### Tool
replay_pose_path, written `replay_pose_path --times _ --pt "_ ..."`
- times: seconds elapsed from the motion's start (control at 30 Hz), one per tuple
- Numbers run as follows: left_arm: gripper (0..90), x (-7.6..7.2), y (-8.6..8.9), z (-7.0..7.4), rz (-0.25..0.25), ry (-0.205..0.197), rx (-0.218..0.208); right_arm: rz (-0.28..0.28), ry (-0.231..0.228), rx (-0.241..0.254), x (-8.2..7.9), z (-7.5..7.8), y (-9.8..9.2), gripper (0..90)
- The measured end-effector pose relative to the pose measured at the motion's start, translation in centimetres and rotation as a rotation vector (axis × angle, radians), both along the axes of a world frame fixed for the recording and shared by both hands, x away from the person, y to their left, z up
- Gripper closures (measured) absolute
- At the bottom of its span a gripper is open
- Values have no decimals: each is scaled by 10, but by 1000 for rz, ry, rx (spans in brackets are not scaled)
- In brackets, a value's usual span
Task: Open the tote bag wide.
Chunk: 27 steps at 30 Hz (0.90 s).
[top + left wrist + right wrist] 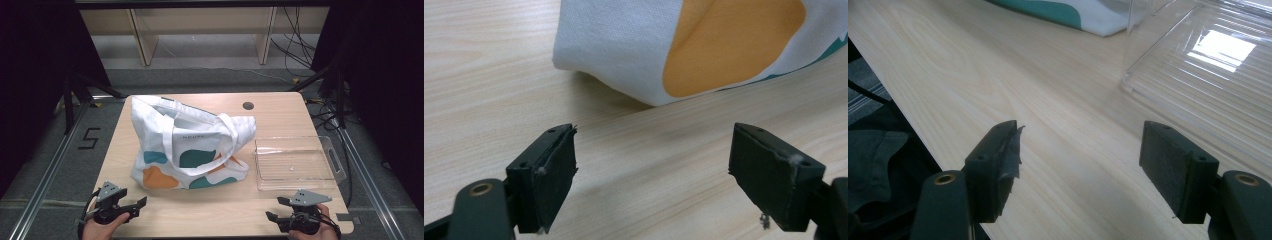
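Note:
A white tote bag (185, 145) with teal and orange blobs stands slumped in the middle of the wooden table (280, 107), its handles draped over the front. Its orange-patched corner (724, 45) lies just beyond my left gripper (651, 175), which is open and holds nothing. In the high view the left gripper (139, 206) rests near the table's front left edge. My right gripper (277, 208) sits at the front right, open with nothing between its jaws (1078, 165). A clear plastic tray (295, 162) lies right of the bag.
The clear tray's corner (1198, 65) lies ahead and to the right of the right gripper, holding nothing. The table's front edge drops off at the left of the right gripper view. Wooden shelving legs (142, 40) and cables (295, 40) stand beyond the table.

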<state>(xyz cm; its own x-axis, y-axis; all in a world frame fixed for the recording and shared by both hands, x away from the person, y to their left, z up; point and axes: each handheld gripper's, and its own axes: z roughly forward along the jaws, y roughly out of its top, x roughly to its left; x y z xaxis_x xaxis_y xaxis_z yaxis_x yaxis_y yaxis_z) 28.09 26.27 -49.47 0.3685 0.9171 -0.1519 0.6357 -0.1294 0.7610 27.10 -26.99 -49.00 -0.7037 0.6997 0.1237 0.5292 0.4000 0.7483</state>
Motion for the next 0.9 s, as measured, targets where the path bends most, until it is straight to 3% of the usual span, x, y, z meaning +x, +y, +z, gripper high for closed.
replay_pose_path --times 0.23,0.3,0.33,0.47,0.6,0.63,0.73,0.77,0.9 --pt "192 1 1 2 2 -18 -16 0 -9 -2 0 0 0 329" --pt "194 1 2 2 -2 -15 -11 -5 15 11 -1 0 2 329" --pt "194 1 2 2 -2 -15 -11 12 -1 7 0 0 1 329" --pt "194 1 0 3 -4 -27 -40 30 11 5 2 1 0 329" --pt "194 2 0 7 -30 -32 -36 -17 15 12 -2 2 2 328" --pt "194 1 -2 9 -27 -35 -43 0 -11 0 1 1 0 328" --pt "202 2 -4 15 -43 -48 -45 3 -3 7 1 2 0 328" --pt "208 3 -6 23 -54 -64 -55 -21 12 18 -1 2 1 328" --pt "223 7 -7 43 -85 -98 -76 -5 -2 22 1 3 0 328"
